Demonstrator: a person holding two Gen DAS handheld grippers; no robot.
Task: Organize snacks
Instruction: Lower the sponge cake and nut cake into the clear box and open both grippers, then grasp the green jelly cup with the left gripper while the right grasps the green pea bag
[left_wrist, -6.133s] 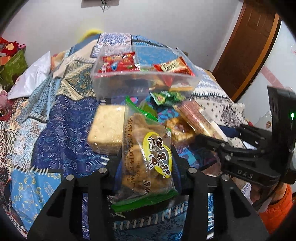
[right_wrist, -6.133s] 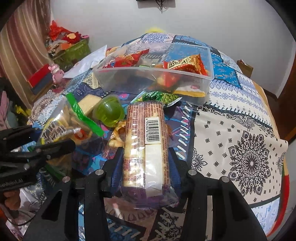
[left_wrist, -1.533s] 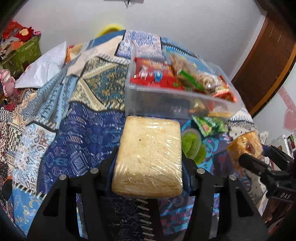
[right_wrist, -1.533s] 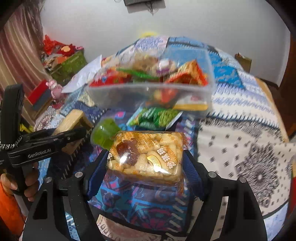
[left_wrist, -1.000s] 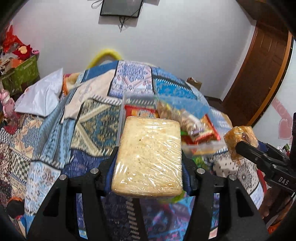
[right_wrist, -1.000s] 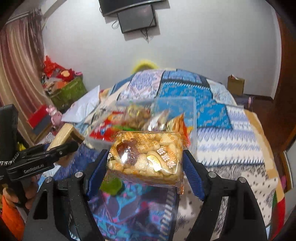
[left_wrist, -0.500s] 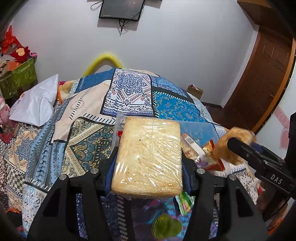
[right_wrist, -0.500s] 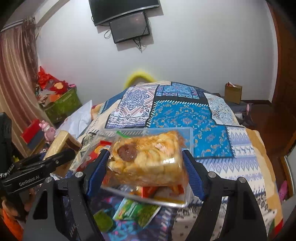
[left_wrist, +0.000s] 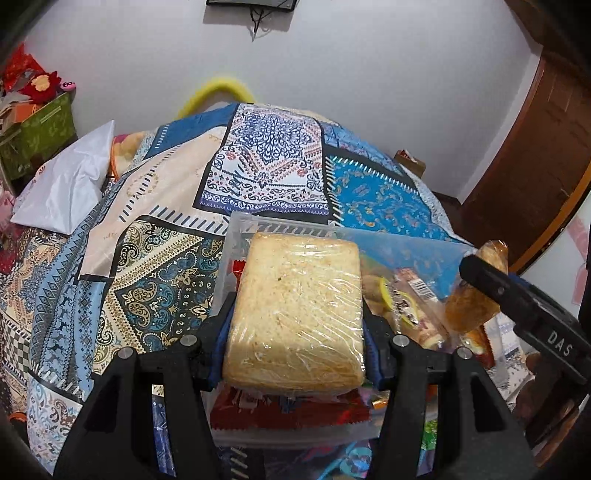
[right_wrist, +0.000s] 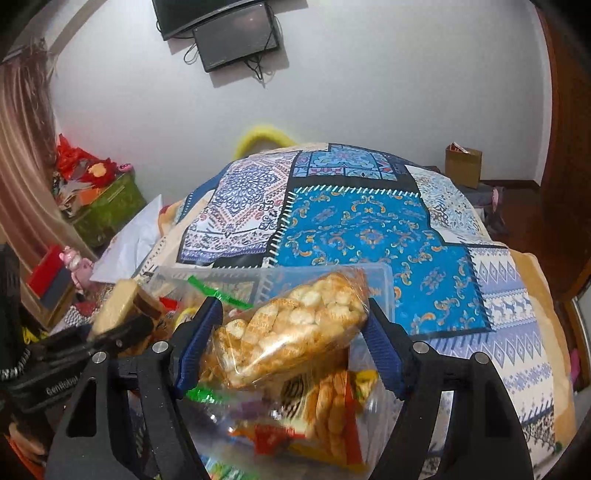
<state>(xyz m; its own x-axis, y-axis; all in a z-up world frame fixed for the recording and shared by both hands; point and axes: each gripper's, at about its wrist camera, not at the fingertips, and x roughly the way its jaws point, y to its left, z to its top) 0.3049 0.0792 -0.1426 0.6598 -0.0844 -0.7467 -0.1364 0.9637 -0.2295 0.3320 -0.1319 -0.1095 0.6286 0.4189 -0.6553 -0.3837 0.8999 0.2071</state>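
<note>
Over the clear plastic box (left_wrist: 280, 223), clamped between the blue pads of the left gripper (left_wrist: 297, 325): a pale block of cake (left_wrist: 295, 306) in cling film, lying flat, broad face up, its far edge level with the box's far rim. Pressed on both long sides by the pads, no gap showing.

Just to its right, also above the box, pinched in the right gripper (right_wrist: 293, 310): a clear bag of puffed snack pieces (right_wrist: 288, 332), tilted, right end higher than the left. Closed on the bag, left pad against its lower end, right pad at its upper corner. Same bag seen from the left camera as an orange lump (left_wrist: 469, 306) under one black finger.

Below both, inside the box: a red wrapper (left_wrist: 288, 410) along the near wall, a packet with a barcode (left_wrist: 417, 288) nearer the right side, a bag with a green zip strip (right_wrist: 218, 291) toward the far left corner, and a round-biscuit packet (right_wrist: 325, 402) under the right gripper. Contents there blurred, hard to sort further.

Under the box: a patchwork bedspread (left_wrist: 266, 162) of blue, white and tan panels. At its left edge, a white pillow (left_wrist: 70, 188). Further out, a green box (right_wrist: 107, 210) against the left wall, a dark screen (right_wrist: 236, 33) mounted high on the white wall, a cardboard box (right_wrist: 463, 164) on the floor, and a brown wooden door (left_wrist: 532, 162) on the right.
</note>
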